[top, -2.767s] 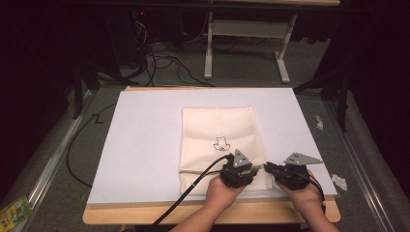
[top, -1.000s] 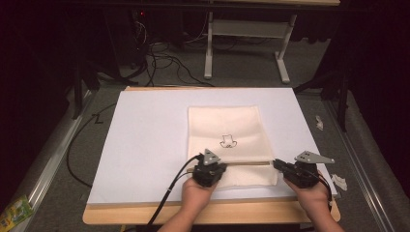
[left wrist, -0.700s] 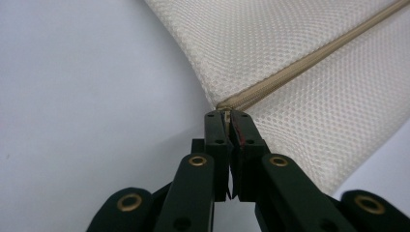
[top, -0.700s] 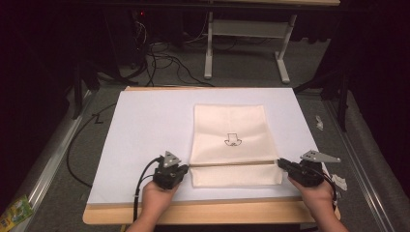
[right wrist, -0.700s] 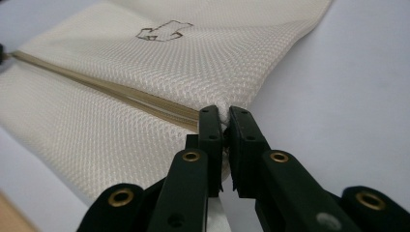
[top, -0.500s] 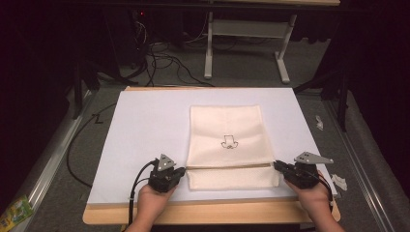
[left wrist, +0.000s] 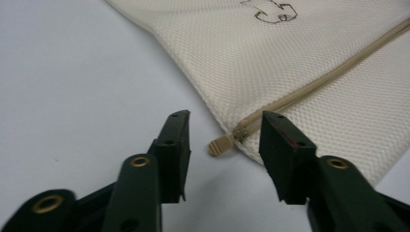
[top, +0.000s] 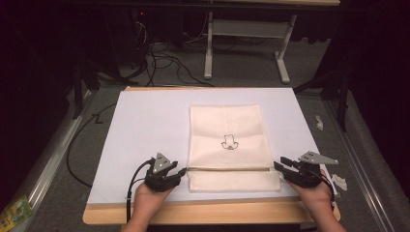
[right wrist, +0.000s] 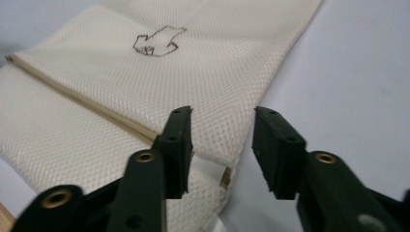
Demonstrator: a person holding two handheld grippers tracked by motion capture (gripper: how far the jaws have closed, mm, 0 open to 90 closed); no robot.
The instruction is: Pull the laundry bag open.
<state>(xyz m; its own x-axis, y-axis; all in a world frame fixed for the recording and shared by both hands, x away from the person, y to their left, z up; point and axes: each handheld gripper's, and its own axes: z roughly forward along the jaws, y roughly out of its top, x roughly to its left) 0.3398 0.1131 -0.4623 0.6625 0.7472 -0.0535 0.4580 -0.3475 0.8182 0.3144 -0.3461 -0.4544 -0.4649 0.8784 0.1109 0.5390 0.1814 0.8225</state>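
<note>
The right gripper [right wrist: 220,145] stood with jaws apart over the mesh bag's [right wrist: 145,87] corner. A zipper [right wrist: 82,107] crossed the cloth below a small drawn mark [right wrist: 158,40].

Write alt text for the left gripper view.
The left gripper, jaws open, frames a tan zipper pull at the corner of a cream mesh bag lying on a white table surface. The zipper runs away to the upper right.

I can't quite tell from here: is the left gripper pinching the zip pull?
No, in the left gripper view the zip pull lies free between the open jaws of the left gripper, touched by neither.
</note>
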